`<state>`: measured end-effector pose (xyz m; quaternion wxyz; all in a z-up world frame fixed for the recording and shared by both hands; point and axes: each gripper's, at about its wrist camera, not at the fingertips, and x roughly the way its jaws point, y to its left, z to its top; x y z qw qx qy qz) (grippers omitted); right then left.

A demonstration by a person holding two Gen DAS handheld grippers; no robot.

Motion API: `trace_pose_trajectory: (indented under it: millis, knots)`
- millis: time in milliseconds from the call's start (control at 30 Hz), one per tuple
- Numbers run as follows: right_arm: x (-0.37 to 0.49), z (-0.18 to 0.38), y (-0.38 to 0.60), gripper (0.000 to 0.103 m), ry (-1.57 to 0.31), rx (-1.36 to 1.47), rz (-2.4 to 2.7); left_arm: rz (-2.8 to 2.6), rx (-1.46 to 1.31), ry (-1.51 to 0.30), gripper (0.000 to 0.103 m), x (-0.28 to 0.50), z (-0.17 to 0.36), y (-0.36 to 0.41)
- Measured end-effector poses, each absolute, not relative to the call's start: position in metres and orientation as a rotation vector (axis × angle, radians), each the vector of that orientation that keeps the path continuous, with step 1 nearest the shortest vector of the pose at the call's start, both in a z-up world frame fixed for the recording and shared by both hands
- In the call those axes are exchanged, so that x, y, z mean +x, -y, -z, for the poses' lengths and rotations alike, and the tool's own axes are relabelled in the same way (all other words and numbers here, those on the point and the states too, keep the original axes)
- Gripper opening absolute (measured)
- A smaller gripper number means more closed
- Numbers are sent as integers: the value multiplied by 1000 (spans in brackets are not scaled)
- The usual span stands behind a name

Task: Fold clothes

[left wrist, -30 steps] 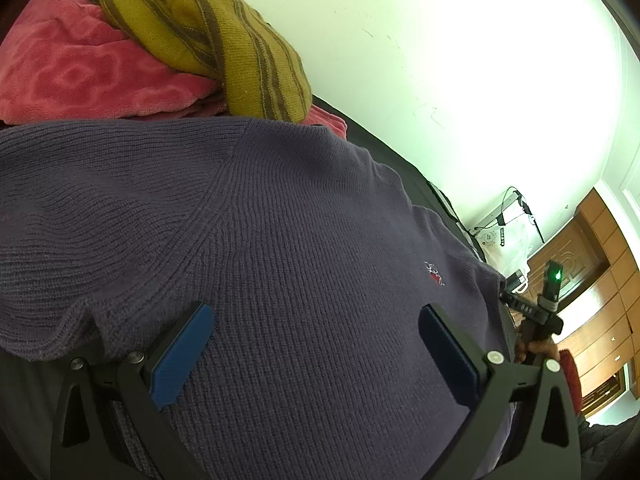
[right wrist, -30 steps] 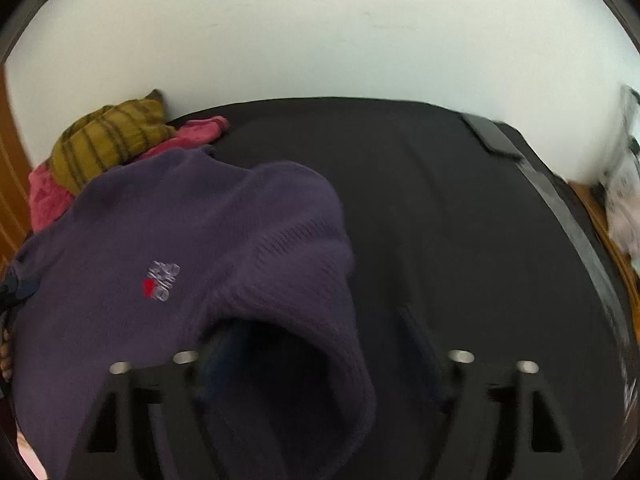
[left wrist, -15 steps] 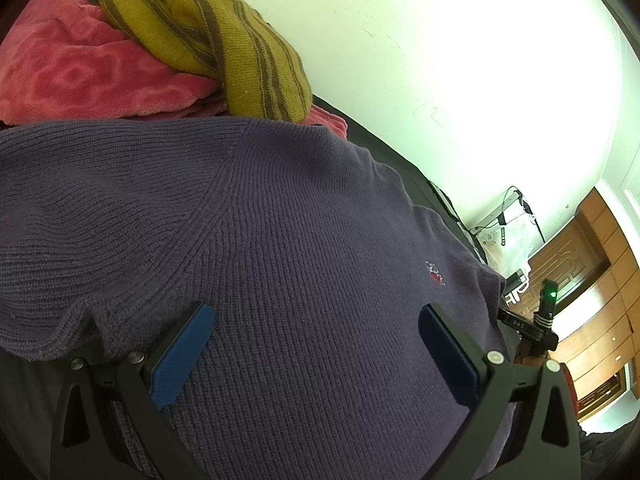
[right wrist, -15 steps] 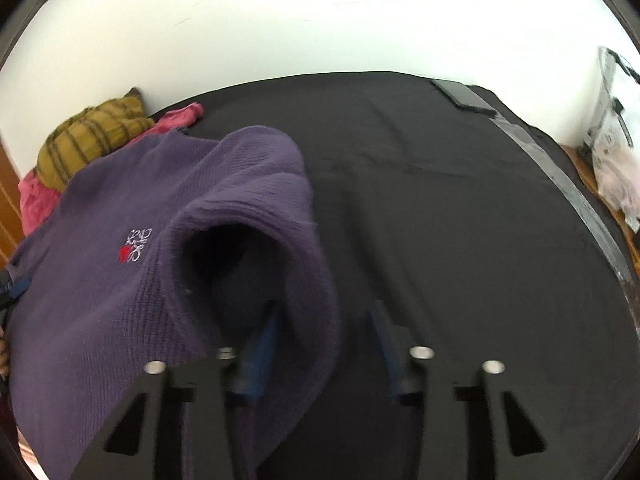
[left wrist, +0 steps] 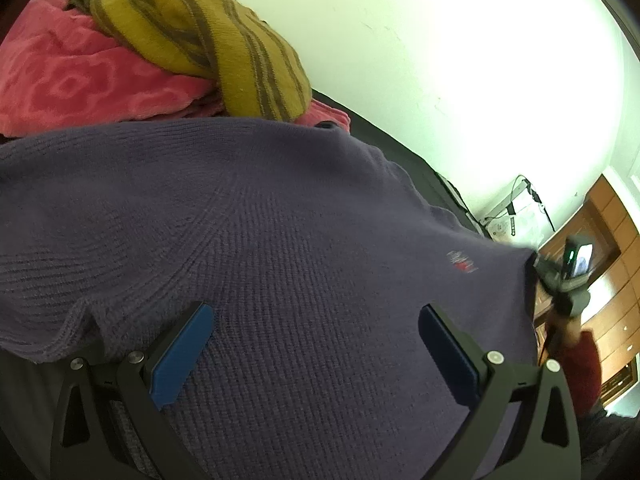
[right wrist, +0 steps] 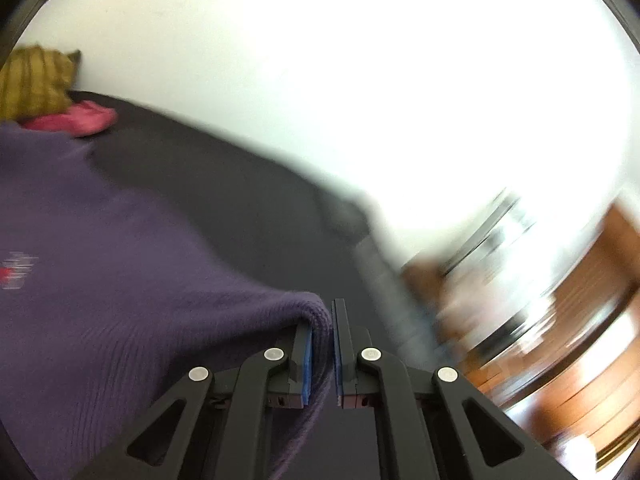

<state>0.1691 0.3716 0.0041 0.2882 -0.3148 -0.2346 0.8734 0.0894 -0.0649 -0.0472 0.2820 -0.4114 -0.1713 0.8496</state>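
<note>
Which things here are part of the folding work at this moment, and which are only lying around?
In use:
- purple knit sweater
- right gripper, jaws shut on its edge
- left gripper, jaws open over it

Lying about:
- mustard striped knit
- pink fleece garment
- black surface underneath

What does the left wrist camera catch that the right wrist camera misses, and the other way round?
Only the left wrist view shows the left tongs open over the purple sweater, and the full pink blanket. Only the right wrist view shows the right tongs shut on the sweater's edge. Both share the sweater's chest logo, the mustard striped knit, black surface and white wall.
</note>
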Motion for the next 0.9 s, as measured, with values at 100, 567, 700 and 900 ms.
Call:
trace_pose_trajectory:
  millis: [100,567,700,900]
  knots:
    - [159,-29,-350,9,826,-677,-2269,-2275,-1102,461,103,89,47,66]
    - [175,2,-424,18,-48,-1165,-2645,-2279,-1103,465,103,89,49,65]
    - [204,16,-444,75,-211,-1154,-2619,-2282,-1105,460,103,89,48,63]
    - [225,39,-449,77,-272,-1161,-2626,-2287,-1109,449,103,87,48,63]
